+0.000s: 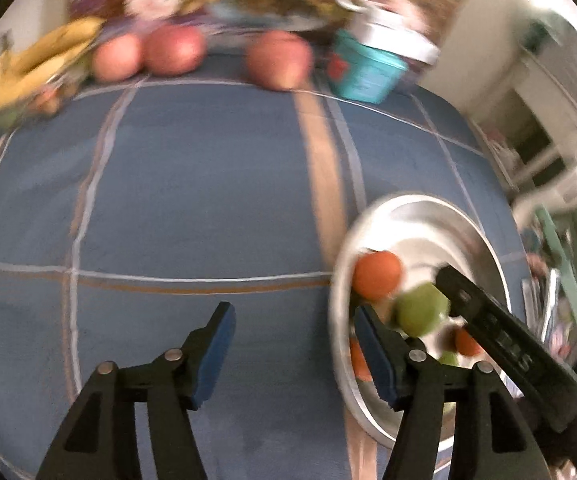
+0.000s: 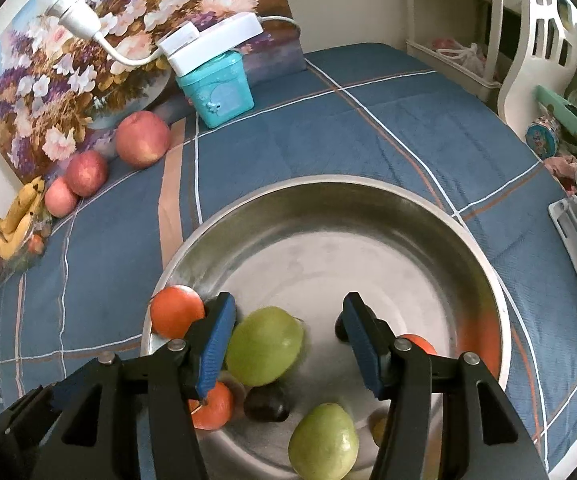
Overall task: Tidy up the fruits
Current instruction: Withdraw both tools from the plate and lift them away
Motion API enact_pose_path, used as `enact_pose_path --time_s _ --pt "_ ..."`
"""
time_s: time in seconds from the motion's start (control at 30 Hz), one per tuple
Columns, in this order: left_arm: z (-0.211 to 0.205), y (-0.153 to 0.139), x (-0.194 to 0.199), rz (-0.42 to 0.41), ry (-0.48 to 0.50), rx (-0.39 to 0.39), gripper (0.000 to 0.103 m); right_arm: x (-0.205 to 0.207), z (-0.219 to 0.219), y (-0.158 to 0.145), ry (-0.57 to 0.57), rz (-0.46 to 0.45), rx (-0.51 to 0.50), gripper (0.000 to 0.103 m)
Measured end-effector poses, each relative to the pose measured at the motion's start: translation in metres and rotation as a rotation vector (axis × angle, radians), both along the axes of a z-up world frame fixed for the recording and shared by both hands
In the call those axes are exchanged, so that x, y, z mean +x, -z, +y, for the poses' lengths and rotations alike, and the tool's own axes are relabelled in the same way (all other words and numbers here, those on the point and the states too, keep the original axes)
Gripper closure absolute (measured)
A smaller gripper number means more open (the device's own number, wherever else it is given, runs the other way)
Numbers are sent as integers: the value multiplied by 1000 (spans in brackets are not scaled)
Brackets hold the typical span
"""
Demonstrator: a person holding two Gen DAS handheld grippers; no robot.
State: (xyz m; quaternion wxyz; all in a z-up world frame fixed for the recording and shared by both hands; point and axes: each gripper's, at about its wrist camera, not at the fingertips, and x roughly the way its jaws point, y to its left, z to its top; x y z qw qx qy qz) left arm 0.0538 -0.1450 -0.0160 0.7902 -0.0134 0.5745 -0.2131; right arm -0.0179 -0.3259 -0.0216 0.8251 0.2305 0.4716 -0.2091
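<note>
Left gripper (image 1: 292, 354) jaws about half open, nothing between them, over blue cloth (image 1: 192, 184) just beside metal bowl (image 1: 484, 240). Right gripper (image 2: 288, 340) jaws parted above bowl, holding nothing; green fruit (image 2: 264, 346) beside one pad. Oranges (image 2: 176, 310) in bowl; apples (image 2: 142, 138), bananas (image 2: 18, 216) well apart from bowl.

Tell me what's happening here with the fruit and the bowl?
A person with a gripper in each hand is sorting fruit into a metal bowl on a blue checked cloth. The right gripper hangs open over the bowl beside a green fruit; oranges already lie inside. The left gripper is open and empty. Three apples and bananas remain by the wall.
</note>
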Motion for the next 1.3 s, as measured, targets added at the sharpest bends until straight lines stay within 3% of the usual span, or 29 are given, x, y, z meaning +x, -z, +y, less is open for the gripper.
enact_pose_path --time_s 0.23,0.33,0.4,0.5,0.6,0.73,1.0,1.3 --pt "41 13 22 25 -199 139 24 4 11 -4 -48 -2 -1 46" --pt "48 14 25 11 -226 171 15 10 23 -9 -97 -13 -6 46" --pt "49 13 24 -11 -228 183 0 13 33 -13 -134 -17 -22 46" --pt "48 10 23 -50 -218 219 0 16 43 -15 -173 -13 -48 42" --pt "47 8 21 -110 -203 295 0 19 51 -13 -202 -1 -72 17" --pt "56 14 22 -95 -211 302 0 21 62 -6 -239 46 -134 9" --pt "64 15 10 -96 -175 332 0 16 78 -5 -256 47 -158 9" --pt "89 -13 -16 -155 -241 458 0 -7 93 -7 -293 69 -153 9"
